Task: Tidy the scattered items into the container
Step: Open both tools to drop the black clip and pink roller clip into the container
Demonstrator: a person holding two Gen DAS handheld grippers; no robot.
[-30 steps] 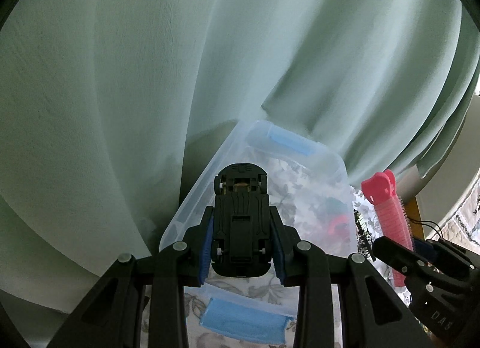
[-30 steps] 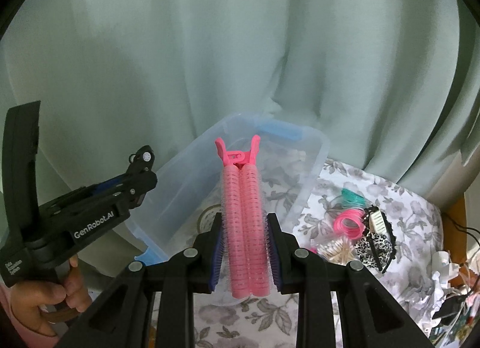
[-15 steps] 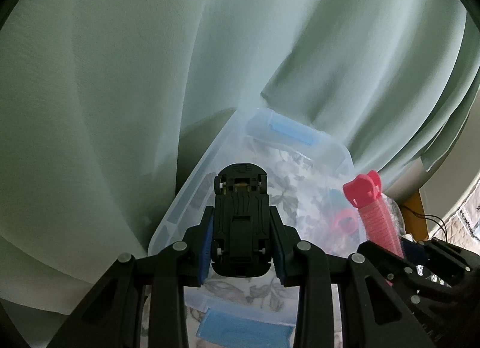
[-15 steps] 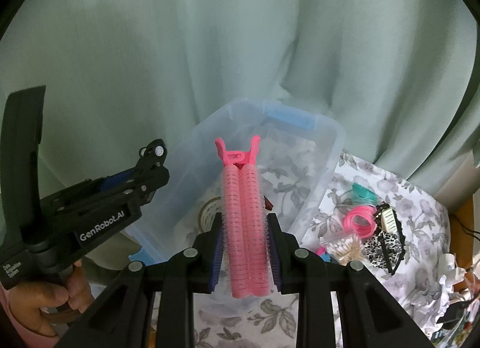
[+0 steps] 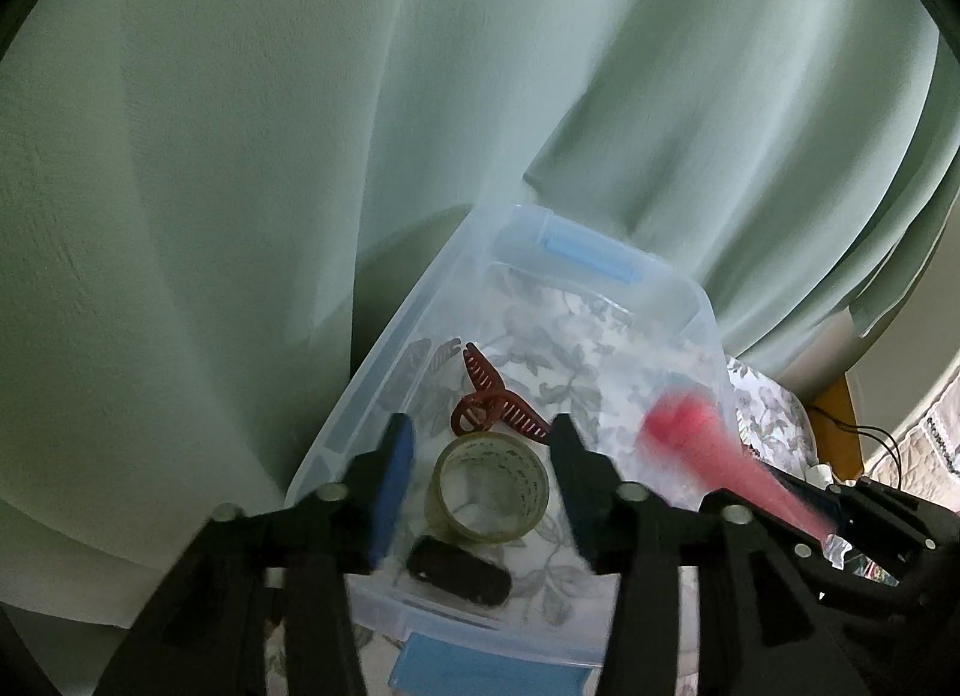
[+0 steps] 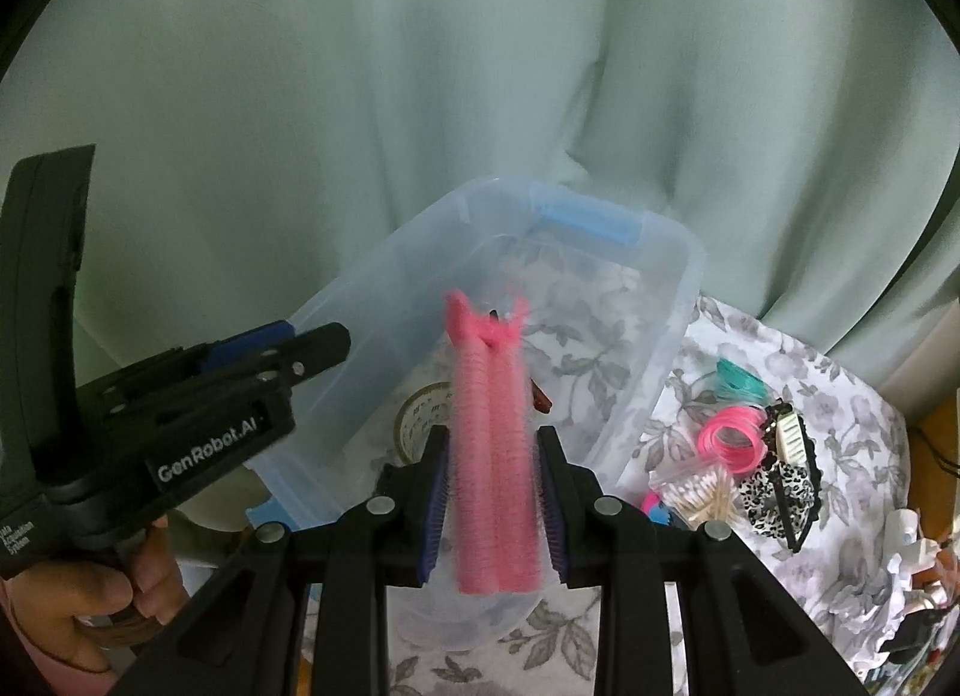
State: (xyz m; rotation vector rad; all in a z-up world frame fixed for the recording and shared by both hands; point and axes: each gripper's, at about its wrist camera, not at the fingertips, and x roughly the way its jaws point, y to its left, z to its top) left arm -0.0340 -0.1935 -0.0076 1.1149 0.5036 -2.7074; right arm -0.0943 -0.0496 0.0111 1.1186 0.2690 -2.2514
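Note:
The clear container [image 5: 702, 300] with blue latches sits on a floral cloth against the curtain. In it lie a tape roll [image 5: 486, 492], a dark red claw clip [image 5: 492, 408] and the black toy car [image 5: 459, 570]. My left gripper [image 5: 480, 456] hovers over it with jaws opening and nothing between them. My right gripper [image 6: 493, 456] hangs above the container's [image 6: 684, 252] near end. Its jaws are opening, and the pink roller clip [image 6: 492, 396] stands blurred between the pads, coming loose. The left gripper [image 6: 312, 345] shows at the left of that view.
Right of the container, loose items lie on the cloth: a pink roller [image 6: 729, 438], a teal roller [image 6: 738, 378], a bag of cotton swabs [image 6: 696, 486] and a leopard-print clip [image 6: 780, 480]. A green curtain [image 6: 480, 66] hangs close behind. A hand [image 6: 90, 594] holds the left gripper.
My left gripper has opened and the black toy car has dropped into the container. The right gripper has sunk slightly toward the container, and the pink roller clip now looks blurred between its pads.

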